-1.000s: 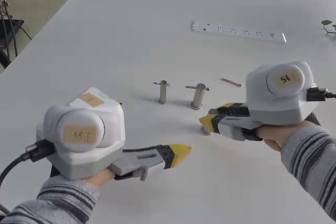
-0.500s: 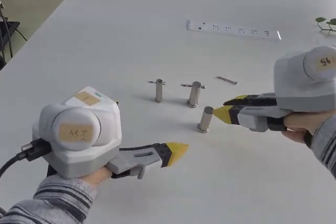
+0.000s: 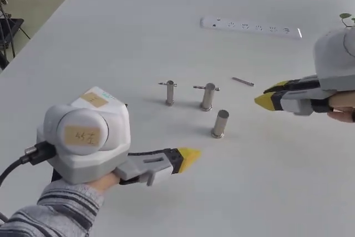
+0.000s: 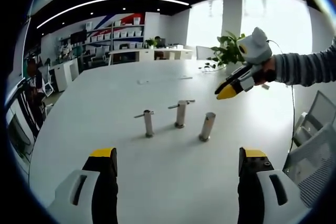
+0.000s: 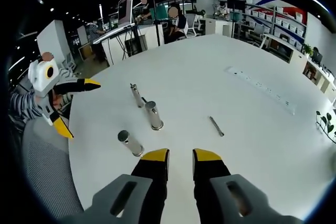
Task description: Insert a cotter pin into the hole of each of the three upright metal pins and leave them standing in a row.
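My left tool (image 4: 178,153) is released, its jaws wide apart and empty. Ahead of it three pins stand upright on the tabletop (image 4: 157,182). The left pin (image 4: 148,123) and the middle pin (image 4: 181,114) each carry a cotter pin through the top, and the bare pin (image 4: 208,126) is on the right. My right tool (image 5: 180,156) seems nearly clenched, holding nothing. The loose cotter pin (image 5: 216,126) lies flat ahead of it, slightly right.
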{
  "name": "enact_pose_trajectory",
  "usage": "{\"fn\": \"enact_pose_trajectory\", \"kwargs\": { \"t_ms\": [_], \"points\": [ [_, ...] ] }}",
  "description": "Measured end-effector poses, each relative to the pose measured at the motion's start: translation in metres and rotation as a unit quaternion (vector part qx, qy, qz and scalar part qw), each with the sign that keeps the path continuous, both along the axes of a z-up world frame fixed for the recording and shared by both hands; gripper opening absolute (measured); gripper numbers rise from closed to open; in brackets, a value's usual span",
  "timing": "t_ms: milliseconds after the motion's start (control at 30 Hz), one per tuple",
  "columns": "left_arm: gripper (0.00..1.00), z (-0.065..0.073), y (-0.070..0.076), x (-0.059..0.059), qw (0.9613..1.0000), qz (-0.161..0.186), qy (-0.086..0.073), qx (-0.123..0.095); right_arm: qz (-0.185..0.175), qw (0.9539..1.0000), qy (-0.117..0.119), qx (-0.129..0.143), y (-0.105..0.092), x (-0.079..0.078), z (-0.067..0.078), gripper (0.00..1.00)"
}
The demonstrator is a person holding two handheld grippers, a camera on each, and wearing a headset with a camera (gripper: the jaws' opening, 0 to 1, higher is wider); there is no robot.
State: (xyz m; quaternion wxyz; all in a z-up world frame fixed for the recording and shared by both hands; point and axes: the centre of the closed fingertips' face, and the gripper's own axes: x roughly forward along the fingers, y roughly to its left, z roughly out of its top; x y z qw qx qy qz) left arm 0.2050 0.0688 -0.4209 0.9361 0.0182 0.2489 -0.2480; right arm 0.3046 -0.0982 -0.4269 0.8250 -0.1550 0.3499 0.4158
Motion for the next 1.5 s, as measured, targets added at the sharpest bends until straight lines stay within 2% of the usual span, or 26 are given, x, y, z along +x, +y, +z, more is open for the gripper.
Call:
{"fn": "enact_pose_trajectory", "kwargs": {
  "t_ms": [267, 367, 667, 767, 867, 967, 1067, 1167, 1333, 1500],
  "points": [
    [0.95, -0.005, 0.000, 0.000, 1.0000, 0.000, 0.007, -0.002, 0.002, 0.9998, -0.002, -0.017, -0.003, 0.036, -0.009, 0.11],
    [0.95, -0.006, 0.000, 0.001, 1.0000, -0.001, 0.008, -0.002, 0.004, 0.9996, 0.007, -0.026, -0.002, 0.047, -0.017, 0.11],
    [0.94, -0.007, 0.004, 0.001, 0.9999, 0.002, 0.012, -0.003, 0.018, 0.9981, 0.021, -0.055, 0.002, 0.066, -0.038, 0.10],
    [0.93, -0.007, 0.004, 0.001, 0.9999, 0.003, 0.014, -0.004, 0.023, 0.9979, 0.013, -0.060, 0.004, 0.072, -0.043, 0.09],
    [0.93, -0.006, 0.005, 0.002, 0.9999, 0.005, 0.014, -0.007, 0.029, 0.9965, 0.012, -0.077, 0.003, 0.079, -0.051, 0.09],
    [0.93, -0.005, 0.006, 0.003, 0.9999, 0.006, 0.013, -0.007, 0.031, 0.9961, 0.020, -0.080, 0.003, 0.081, -0.055, 0.08],
    [0.93, -0.005, 0.009, 0.004, 0.9998, 0.008, 0.014, -0.007, 0.033, 0.9951, 0.041, -0.084, 0.003, 0.079, -0.062, 0.09],
    [0.93, -0.005, 0.011, 0.004, 0.9999, 0.009, 0.014, -0.005, 0.042, 0.9946, 0.030, -0.090, 0.006, 0.084, -0.062, 0.05],
    [0.93, -0.004, 0.013, 0.004, 0.9998, 0.011, 0.013, -0.004, 0.063, 0.9916, 0.021, -0.111, 0.005, 0.084, -0.060, 0.02],
    [0.92, -0.005, 0.011, 0.004, 0.9998, 0.011, 0.016, -0.007, 0.069, 0.9906, 0.009, -0.118, 0.006, 0.080, -0.061, 0.00]
  ]
}}
